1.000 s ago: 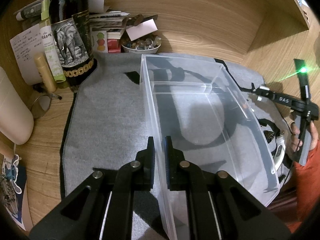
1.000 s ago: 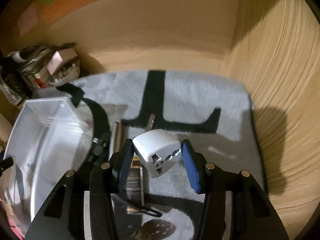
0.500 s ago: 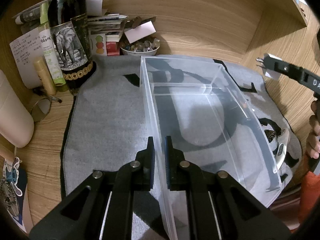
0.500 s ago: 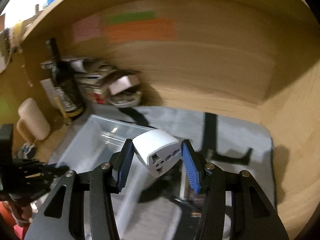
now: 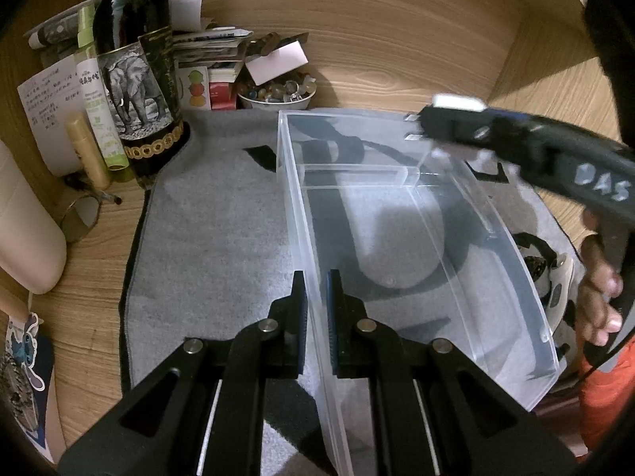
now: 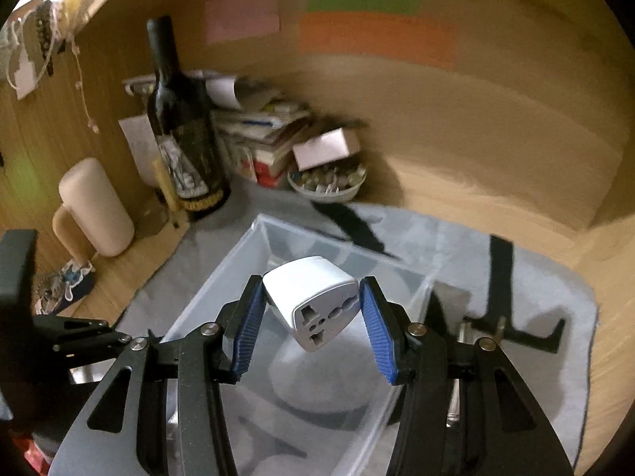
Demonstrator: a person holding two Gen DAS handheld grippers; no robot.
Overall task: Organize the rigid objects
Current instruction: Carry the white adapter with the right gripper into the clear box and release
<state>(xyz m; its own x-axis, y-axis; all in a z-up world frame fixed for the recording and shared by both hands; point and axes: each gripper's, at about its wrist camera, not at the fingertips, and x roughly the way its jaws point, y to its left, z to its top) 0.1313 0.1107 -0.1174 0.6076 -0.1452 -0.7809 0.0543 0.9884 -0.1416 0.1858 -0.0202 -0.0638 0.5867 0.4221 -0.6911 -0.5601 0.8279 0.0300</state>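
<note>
A clear plastic bin (image 5: 516,246) with an inner divider stands on a grey mat (image 5: 214,238). My left gripper (image 5: 316,309) is shut on the bin's near left wall. My right gripper (image 6: 311,309) is shut on a white travel plug adapter (image 6: 313,297) and holds it in the air above the bin (image 6: 222,285). In the left wrist view the right gripper (image 5: 420,127) reaches in from the right over the bin's far end, with the adapter (image 5: 456,102) at its tip.
A dark wine bottle (image 5: 139,79), a green spray bottle (image 5: 95,95), a stack of papers and a bowl of small stones (image 5: 278,93) crowd the back left corner. A beige cylinder (image 5: 24,230) lies at the left. Metal items (image 6: 464,333) lie on the mat right of the bin.
My right gripper has lifted the adapter off the mat and carried it left, over the bin. The left gripper has stayed clamped on the bin wall.
</note>
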